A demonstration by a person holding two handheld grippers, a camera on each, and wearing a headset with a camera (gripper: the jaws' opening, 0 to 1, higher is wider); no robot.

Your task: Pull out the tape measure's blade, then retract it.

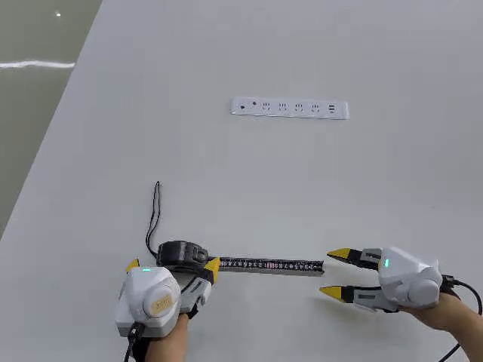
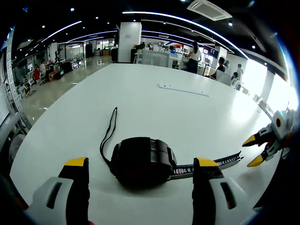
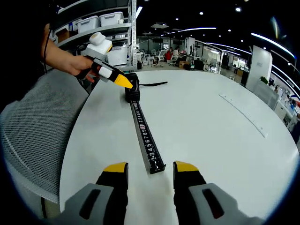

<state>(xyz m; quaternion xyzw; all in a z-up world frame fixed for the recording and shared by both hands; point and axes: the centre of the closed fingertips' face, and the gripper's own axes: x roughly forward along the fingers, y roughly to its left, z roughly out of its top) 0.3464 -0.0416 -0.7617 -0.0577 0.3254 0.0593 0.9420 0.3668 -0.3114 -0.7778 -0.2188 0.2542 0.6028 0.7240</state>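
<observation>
Straddling the black round-cornered tape measure case [image 1: 181,253], near the near edge of the white table [image 1: 302,188], with the left gripper [image 1: 173,265] spread wide. Leaving the dark numbered blade [image 1: 272,265] lying drawn out flat, its end just off the parted jaws of the right gripper [image 1: 335,273]. Judging the pull done, the retraction not yet.

The bench [image 1: 264,173] has a smooth white top, matt with only a soft sheen. The tape measure [image 2: 140,159] has a case that looks like matt black plastic, and its blade [image 3: 146,140] is dark and faintly glossy. The power strip [image 1: 290,108] is smooth white plastic.
</observation>
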